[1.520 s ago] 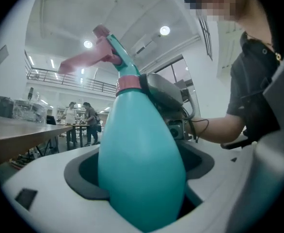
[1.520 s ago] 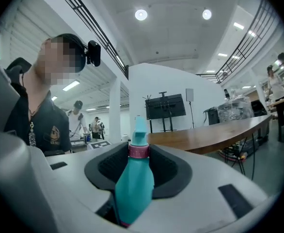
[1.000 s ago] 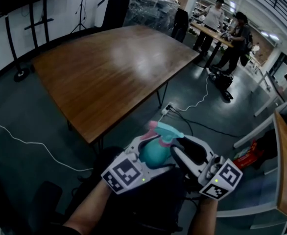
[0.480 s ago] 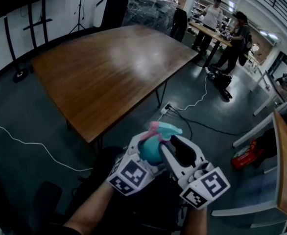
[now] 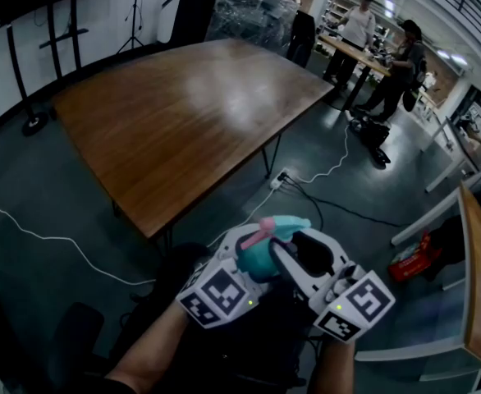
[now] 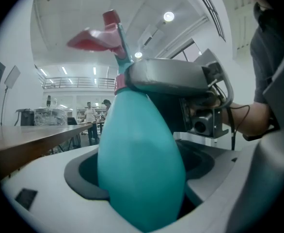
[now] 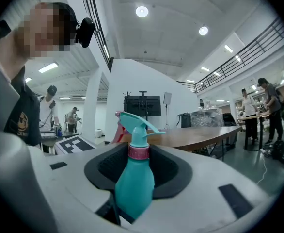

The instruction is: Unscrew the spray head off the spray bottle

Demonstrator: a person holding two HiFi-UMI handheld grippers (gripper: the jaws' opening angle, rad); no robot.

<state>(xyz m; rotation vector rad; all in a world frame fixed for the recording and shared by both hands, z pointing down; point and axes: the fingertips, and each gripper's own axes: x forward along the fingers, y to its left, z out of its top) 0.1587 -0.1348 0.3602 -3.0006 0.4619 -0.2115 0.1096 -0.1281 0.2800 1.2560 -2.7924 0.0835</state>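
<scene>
A teal spray bottle (image 5: 259,259) with a teal spray head (image 5: 288,223) and a pink trigger (image 5: 255,236) is held in the air in front of me, above the floor. My left gripper (image 5: 242,259) is shut on the bottle's body (image 6: 139,164), which fills its dark pads. My right gripper (image 5: 296,249) reaches in from the right at neck height. Its grey jaw crosses the pink collar (image 6: 120,84) in the left gripper view. In the right gripper view the collar (image 7: 138,152) stands inside the padded hollow with a gap on each side, so that gripper (image 7: 138,171) is open.
A long wooden table (image 5: 183,113) stands ahead, its near corner just beyond the bottle. White cables (image 5: 52,240) and a power strip (image 5: 277,183) lie on the dark floor. Another table edge (image 5: 478,277) runs along the right. People (image 5: 359,23) stand at benches far back.
The right gripper has swung around the bottle's neck, its marker cube moving left then back right. The bottle has dropped slightly, its spray head leaning more to the right.
</scene>
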